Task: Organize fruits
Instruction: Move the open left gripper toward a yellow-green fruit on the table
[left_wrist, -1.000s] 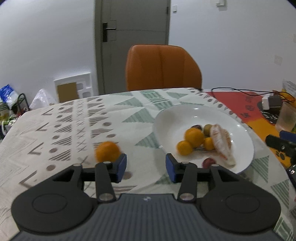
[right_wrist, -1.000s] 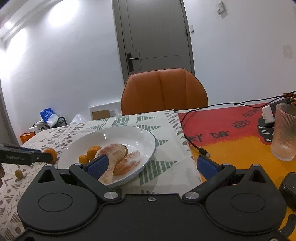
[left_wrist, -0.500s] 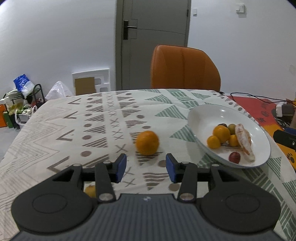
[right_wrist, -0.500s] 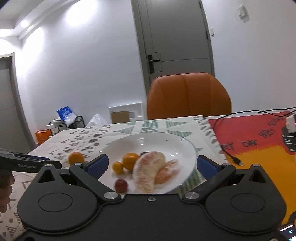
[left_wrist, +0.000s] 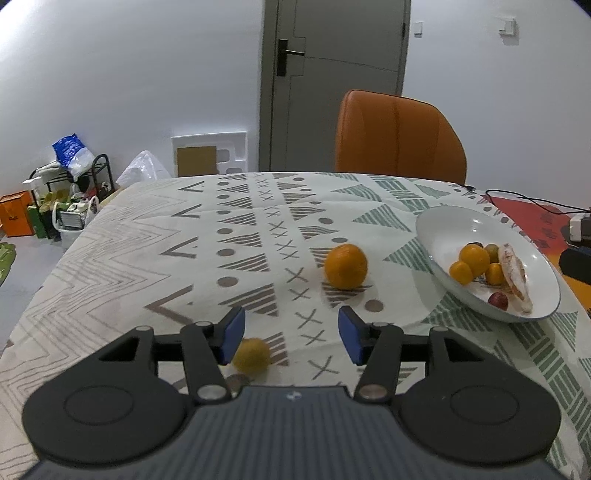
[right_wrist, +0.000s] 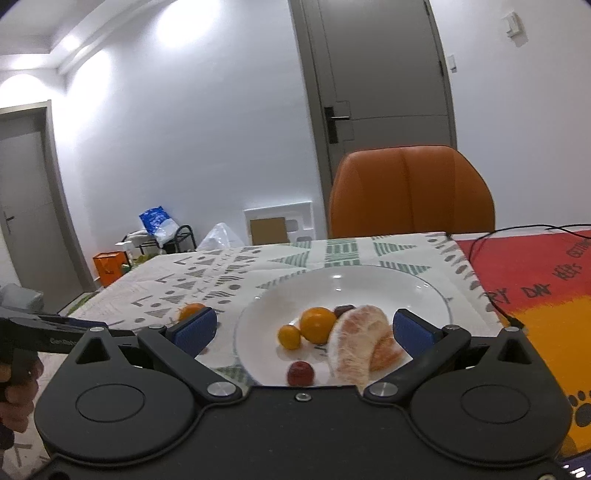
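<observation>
left tongs pulled back, spread | orange ahead | right tongs spread

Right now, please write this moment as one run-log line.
left hand-held gripper: open, empty | right hand-held gripper: open, empty | orange, small yellow fruit: on tablecloth | plate: holds fruits

**Background, non-task items**

Patterned tablecloth covers the table; red-and-orange mat lies beside it, a black cable trailing across. Orange chair stands at the far edge. Grey door behind it, shut. Floor clutter along wall: rack, orange box, white foam packing.
</observation>
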